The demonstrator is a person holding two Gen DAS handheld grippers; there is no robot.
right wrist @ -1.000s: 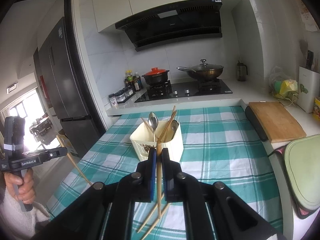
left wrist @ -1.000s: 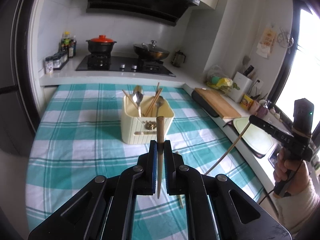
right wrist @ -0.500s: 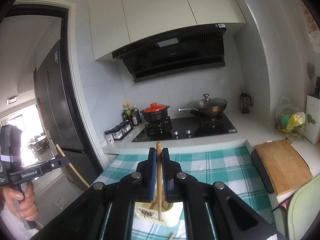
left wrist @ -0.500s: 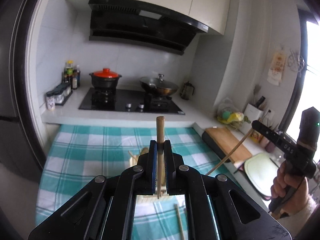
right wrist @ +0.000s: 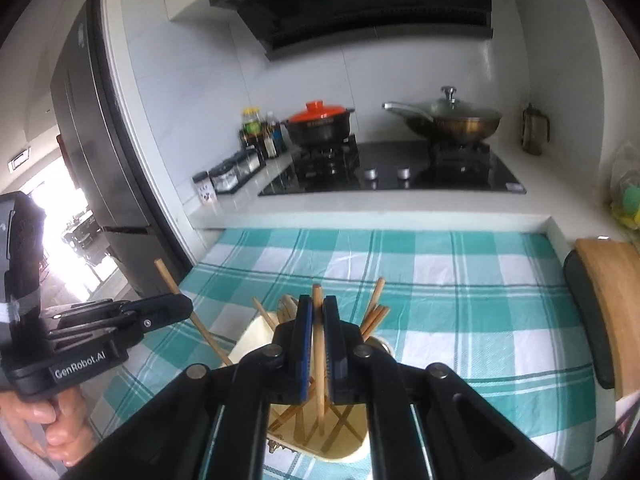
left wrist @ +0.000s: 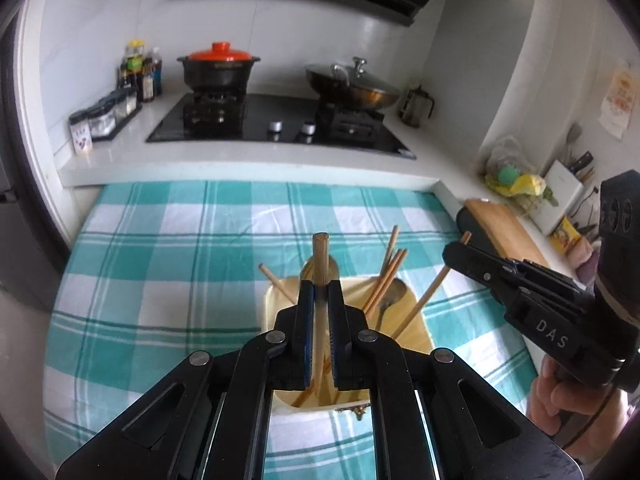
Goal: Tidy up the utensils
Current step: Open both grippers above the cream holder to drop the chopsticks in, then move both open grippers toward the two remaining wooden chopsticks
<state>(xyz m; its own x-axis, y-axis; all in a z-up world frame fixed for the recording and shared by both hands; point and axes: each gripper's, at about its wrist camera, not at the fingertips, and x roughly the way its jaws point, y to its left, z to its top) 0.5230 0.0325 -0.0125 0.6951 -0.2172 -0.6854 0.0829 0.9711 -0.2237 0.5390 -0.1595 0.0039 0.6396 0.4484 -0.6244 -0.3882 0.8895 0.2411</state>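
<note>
The left claw (left wrist: pixel 320 292) is clenched on one chopstick (left wrist: pixel 320 256), and the right claw (right wrist: pixel 317 312) grips another chopstick (right wrist: pixel 318 344). Both sticks hang over the cream holder (left wrist: pixel 420 334) on the checked cloth (left wrist: pixel 160 264) of the bench. The holder is crowded: several chopsticks (left wrist: pixel 390 272) lean out at angles and a spoon (left wrist: pixel 390 300) stands among them, close around both held sticks. Behind, a red-lidded pot (left wrist: pixel 218 66) and a wok (left wrist: pixel 354 86) sit on the stove (left wrist: pixel 280 120); a cutting board (left wrist: pixel 506 226) lies to the right.
</note>
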